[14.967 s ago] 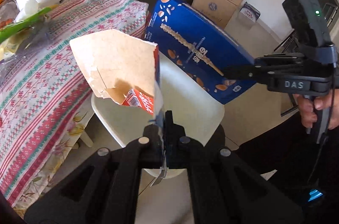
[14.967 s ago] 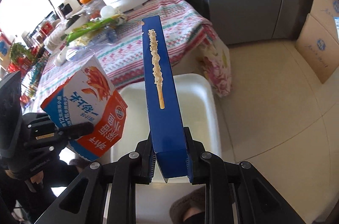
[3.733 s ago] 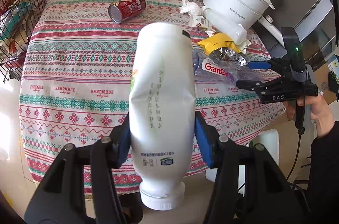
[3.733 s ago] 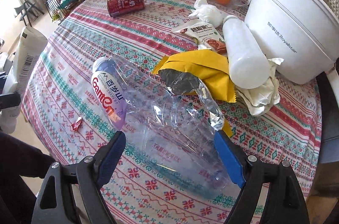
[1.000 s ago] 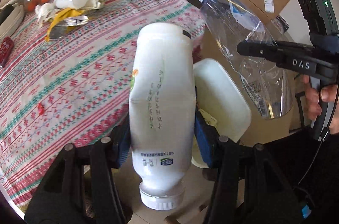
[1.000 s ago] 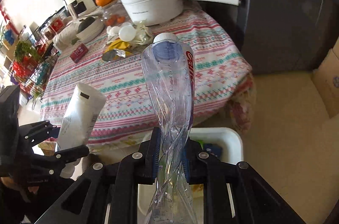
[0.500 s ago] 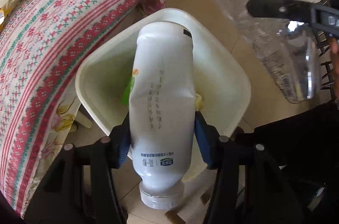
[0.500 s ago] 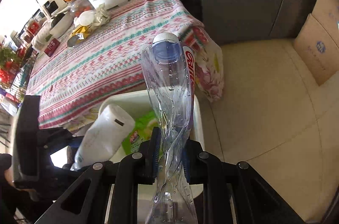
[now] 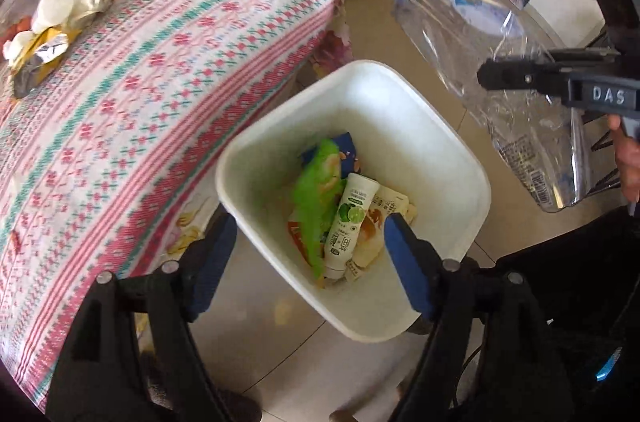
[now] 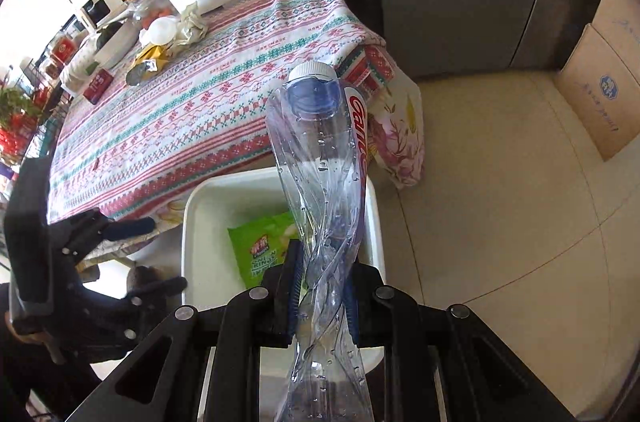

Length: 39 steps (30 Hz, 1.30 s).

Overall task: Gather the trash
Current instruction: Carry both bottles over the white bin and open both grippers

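1. Right gripper (image 10: 322, 296) pinched narrow on crushed clear bottle (image 10: 324, 182), cap toward 12 o'clock.
2. White bin (image 10: 192, 222) directly beneath, slightly toward 11 o'clock.
3. Left gripper (image 9: 308, 258) jaws just opened wide, empty, over bin.

1. Left gripper (image 9: 306, 258): chunky black plastic frame, blue pads on the fingers (image 9: 404, 262), round silver screws at the joints.
2. Right gripper (image 10: 322, 296): same black build, white "DAS" lettering on its side.
3. Person wears dark clothing.
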Each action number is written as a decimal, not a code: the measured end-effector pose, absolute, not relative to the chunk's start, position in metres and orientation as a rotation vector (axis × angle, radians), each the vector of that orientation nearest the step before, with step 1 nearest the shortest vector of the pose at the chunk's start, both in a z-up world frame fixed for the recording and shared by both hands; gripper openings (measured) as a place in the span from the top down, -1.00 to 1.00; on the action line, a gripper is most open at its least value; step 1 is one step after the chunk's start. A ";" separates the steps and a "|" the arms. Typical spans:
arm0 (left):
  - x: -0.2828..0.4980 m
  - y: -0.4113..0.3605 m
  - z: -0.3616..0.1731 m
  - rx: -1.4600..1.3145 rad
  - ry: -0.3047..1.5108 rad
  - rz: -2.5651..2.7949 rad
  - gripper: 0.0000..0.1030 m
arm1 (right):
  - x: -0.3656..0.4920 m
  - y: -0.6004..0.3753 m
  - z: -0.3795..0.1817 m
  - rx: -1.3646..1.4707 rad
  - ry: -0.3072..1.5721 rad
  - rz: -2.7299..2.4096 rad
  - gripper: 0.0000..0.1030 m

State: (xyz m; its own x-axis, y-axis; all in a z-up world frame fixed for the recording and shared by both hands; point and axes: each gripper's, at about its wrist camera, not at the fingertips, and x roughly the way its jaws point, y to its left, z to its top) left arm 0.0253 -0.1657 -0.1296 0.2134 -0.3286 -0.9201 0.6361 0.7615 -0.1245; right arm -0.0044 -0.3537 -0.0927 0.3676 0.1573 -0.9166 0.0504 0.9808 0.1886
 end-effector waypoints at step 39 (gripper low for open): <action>0.046 -0.067 -0.095 0.209 1.124 -0.505 -0.64 | 0.023 -0.264 -0.116 0.005 1.388 0.256 -0.30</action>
